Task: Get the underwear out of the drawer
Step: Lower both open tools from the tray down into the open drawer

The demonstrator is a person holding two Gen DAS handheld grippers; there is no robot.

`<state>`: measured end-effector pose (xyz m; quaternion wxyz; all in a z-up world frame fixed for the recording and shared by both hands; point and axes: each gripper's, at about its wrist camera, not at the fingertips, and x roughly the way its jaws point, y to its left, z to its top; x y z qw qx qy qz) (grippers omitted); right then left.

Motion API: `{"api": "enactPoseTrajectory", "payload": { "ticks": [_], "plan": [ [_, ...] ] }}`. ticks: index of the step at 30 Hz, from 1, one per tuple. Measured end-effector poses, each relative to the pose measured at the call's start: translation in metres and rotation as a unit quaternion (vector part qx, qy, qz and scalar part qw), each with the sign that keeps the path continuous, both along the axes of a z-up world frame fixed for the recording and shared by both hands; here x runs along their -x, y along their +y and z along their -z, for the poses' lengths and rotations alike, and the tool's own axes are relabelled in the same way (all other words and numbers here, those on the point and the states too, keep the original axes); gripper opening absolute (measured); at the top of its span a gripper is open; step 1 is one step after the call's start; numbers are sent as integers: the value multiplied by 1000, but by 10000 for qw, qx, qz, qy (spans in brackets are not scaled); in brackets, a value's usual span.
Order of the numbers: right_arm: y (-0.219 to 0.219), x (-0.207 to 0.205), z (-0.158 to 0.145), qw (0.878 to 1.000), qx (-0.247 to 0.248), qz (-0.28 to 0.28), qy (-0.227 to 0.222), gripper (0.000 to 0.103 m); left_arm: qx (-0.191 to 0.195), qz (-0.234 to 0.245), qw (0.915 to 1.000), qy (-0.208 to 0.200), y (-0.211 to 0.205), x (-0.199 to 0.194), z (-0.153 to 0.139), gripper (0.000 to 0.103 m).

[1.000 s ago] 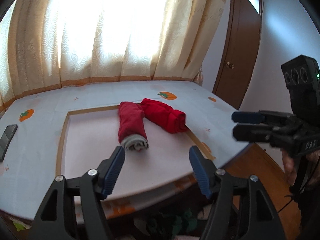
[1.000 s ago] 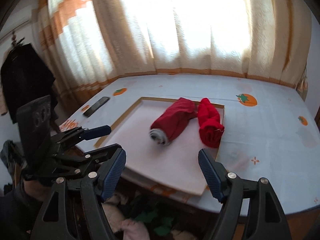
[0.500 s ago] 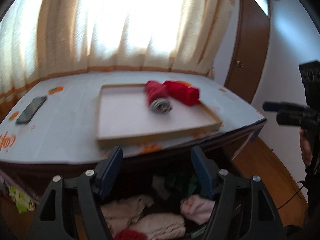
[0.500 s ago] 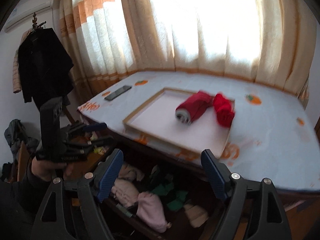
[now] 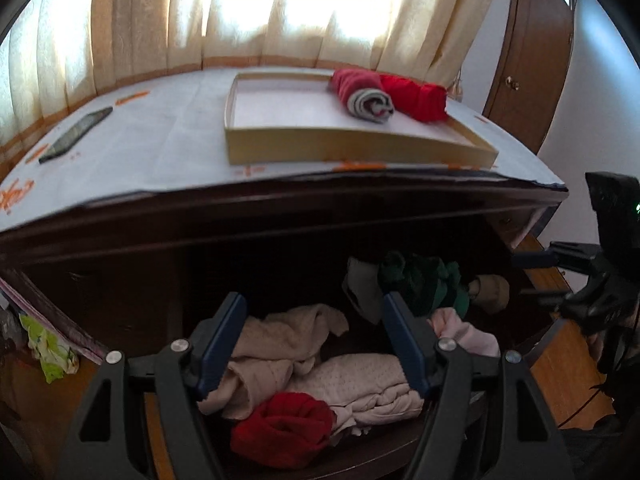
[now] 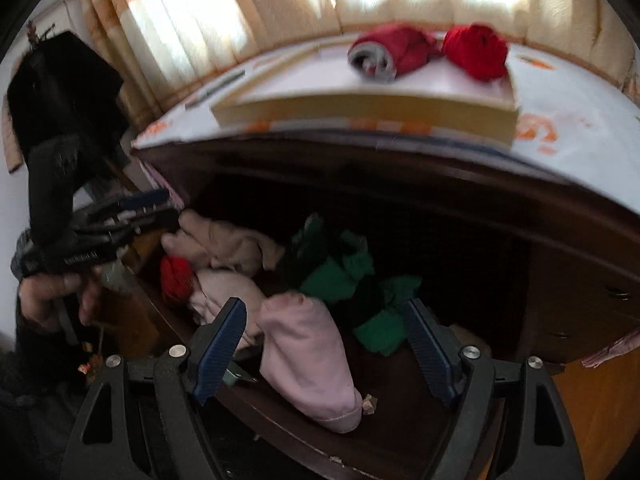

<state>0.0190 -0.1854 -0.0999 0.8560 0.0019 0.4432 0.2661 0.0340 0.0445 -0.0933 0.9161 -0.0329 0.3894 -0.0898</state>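
Both hand-held grippers are spread wide with nothing in them: the left hand-held gripper hangs over the open drawer, the right hand-held gripper too. Underwear sits piled in the drawer below the desk; two red rolls lie in the tray up top.

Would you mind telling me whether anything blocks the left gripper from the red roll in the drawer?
Nothing visible does. The left gripper hangs open above the open drawer, and the red roll lies uncovered on top of the beige garments, near the front edge.
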Motion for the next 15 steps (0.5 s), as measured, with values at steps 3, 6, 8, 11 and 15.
{"api": "enactPoseTrajectory", "payload": {
  "ticks": [3,6,8,11,15],
  "plan": [
    [10,-5,16,9995,227,-141,163,82,-25,33,10000,52,-5,-1,5,71],
    [16,-11,28,9987,297,-232,344,82,-100,64,9999,82,-7,-2,9,71],
    [19,-16,38,9979,302,-254,513,82,-72,50,9999,106,-6,-2,10,71],
    [22,-20,49,9964,372,-300,701,82,-47,32,9999,144,-4,-4,12,71],
    [30,-23,62,9932,496,-474,939,81,-58,54,9998,207,-4,-5,15,71]
  ]
}}
